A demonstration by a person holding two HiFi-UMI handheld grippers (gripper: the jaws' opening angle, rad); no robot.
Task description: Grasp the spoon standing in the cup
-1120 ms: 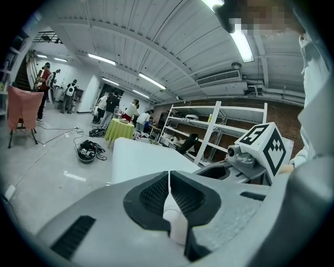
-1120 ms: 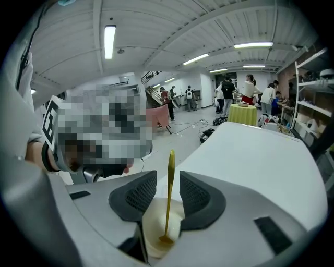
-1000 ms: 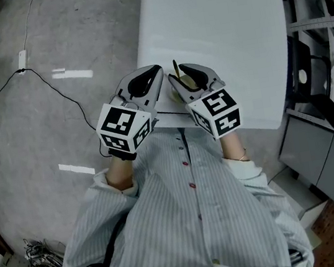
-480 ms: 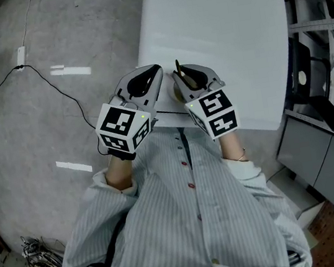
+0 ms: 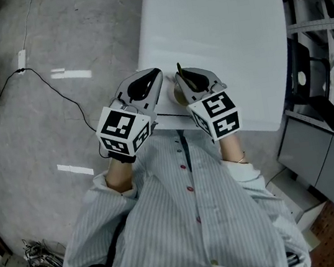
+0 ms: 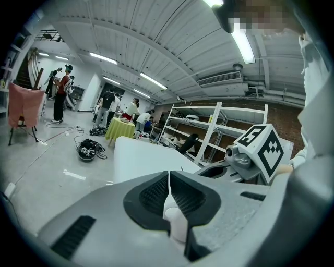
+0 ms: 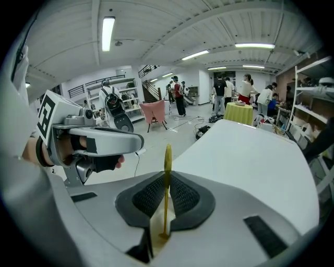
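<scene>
Striped shirt (image 5: 193, 220) is nearest the head cam, with both grippers held just off the chest at the near edge of the white table (image 5: 218, 21). Left gripper (image 5: 152, 74): jaws fully together with nothing between them. It's parked just beside the right one, tip at the table's near-left corner, clear of the cup. Right gripper (image 7: 167, 180): jaws closing on the spoon (image 7: 167, 156). The thin yellowish handle stands upright between the ribbed pads (image 7: 148, 195), which contact it on both sides, and its top pokes out above the jaws. Cup (image 5: 177, 96) sits right under the right jaws at the near edge of the table, mostly covered by the gripper. The spoon's lower end runs down toward it; the bowl of the spoon is not visible. Left of the table is grey floor with a black cable (image 5: 60, 93) and white tape marks (image 5: 73, 73). Far end of the room, per the gripper views: several people standing, a table with a yellow-green cloth (image 7: 238, 112), a pink-draped chair (image 7: 156, 110) and metal shelving (image 6: 219, 125).
</scene>
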